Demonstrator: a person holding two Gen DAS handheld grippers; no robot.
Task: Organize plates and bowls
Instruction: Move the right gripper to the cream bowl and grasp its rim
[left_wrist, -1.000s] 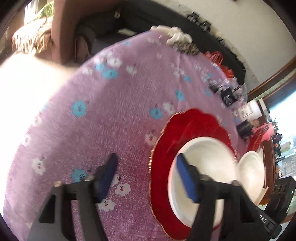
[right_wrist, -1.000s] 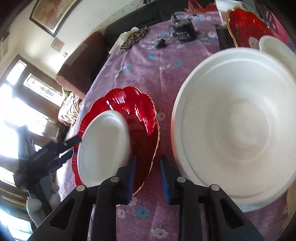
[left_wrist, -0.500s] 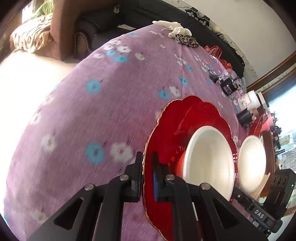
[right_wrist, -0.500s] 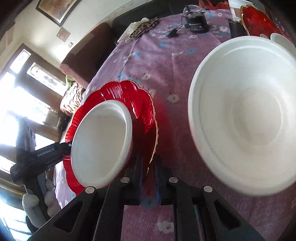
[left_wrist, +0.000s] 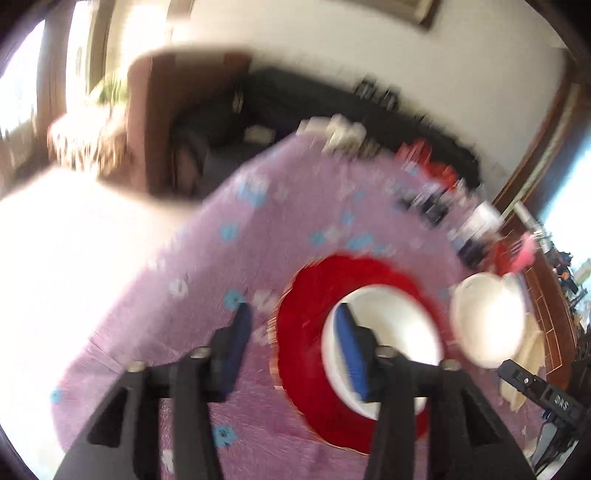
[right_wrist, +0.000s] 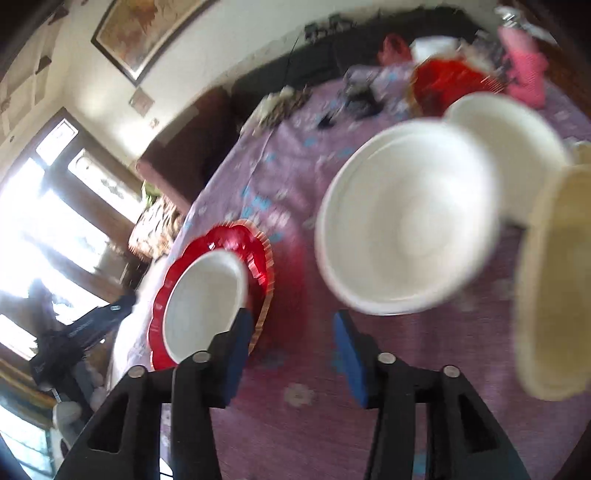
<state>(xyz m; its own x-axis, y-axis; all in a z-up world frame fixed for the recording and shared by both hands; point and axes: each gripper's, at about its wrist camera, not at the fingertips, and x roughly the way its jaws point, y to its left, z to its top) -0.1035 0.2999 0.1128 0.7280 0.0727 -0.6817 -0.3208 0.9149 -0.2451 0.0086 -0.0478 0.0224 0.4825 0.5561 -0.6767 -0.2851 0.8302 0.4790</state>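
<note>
Left gripper (left_wrist: 291, 343): let go of red plate's (left_wrist: 306, 325) 9 o'clock rim, jaws opening, lifted clear.
Right gripper (right_wrist: 291, 350): released the 3 o'clock rim, opening, pulled back.

White bowl (left_wrist: 388, 332) on red plate (left_wrist: 306, 332), purple floral tablecloth (left_wrist: 258, 229).

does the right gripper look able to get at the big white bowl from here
Probably yes. The right gripper is opening with nothing between its jaws, and the big white bowl sits just ahead on bare purple cloth, nothing between them.
</note>
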